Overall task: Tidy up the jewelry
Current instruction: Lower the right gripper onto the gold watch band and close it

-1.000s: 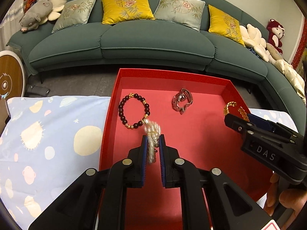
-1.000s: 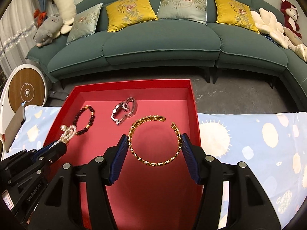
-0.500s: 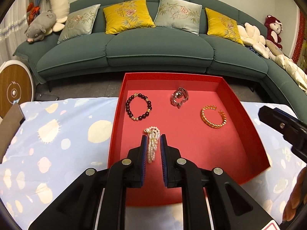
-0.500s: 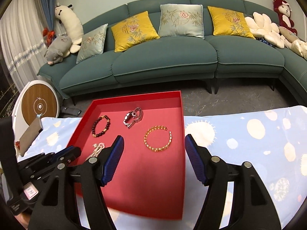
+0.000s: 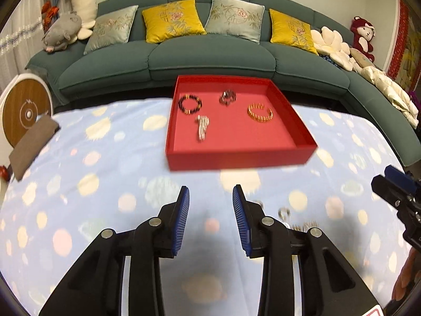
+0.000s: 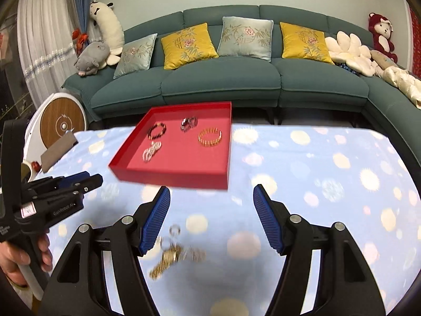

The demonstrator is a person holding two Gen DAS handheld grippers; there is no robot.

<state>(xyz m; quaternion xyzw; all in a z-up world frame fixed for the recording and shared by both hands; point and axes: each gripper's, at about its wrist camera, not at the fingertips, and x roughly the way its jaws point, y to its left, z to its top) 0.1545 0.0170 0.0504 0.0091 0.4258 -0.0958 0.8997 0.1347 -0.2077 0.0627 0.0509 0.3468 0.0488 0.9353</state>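
A red tray (image 5: 238,156) (image 6: 171,177) sits on the spotted blue cloth. In it lie a dark bead bracelet (image 5: 190,103) (image 6: 157,131), a silver piece (image 5: 227,97) (image 6: 188,124), a gold bangle (image 5: 260,112) (image 6: 210,137) and a pearl bracelet (image 5: 201,127) (image 6: 151,151). My left gripper (image 5: 211,220) is open and empty, well short of the tray. My right gripper (image 6: 211,220) is wide open and empty. Loose rings and a gold chain (image 6: 175,252) (image 5: 292,220) lie on the cloth by its left finger.
A green sofa (image 6: 221,79) with cushions and plush toys stands behind the table. A brown pouch (image 5: 33,146) (image 6: 56,151) lies at the cloth's left edge, by a round wooden disc (image 5: 26,112). The left gripper shows at the left of the right wrist view (image 6: 52,197).
My left gripper let go of the pearl bracelet in the tray and opened. Both grippers pulled back from the tray toward the near side of the cloth.
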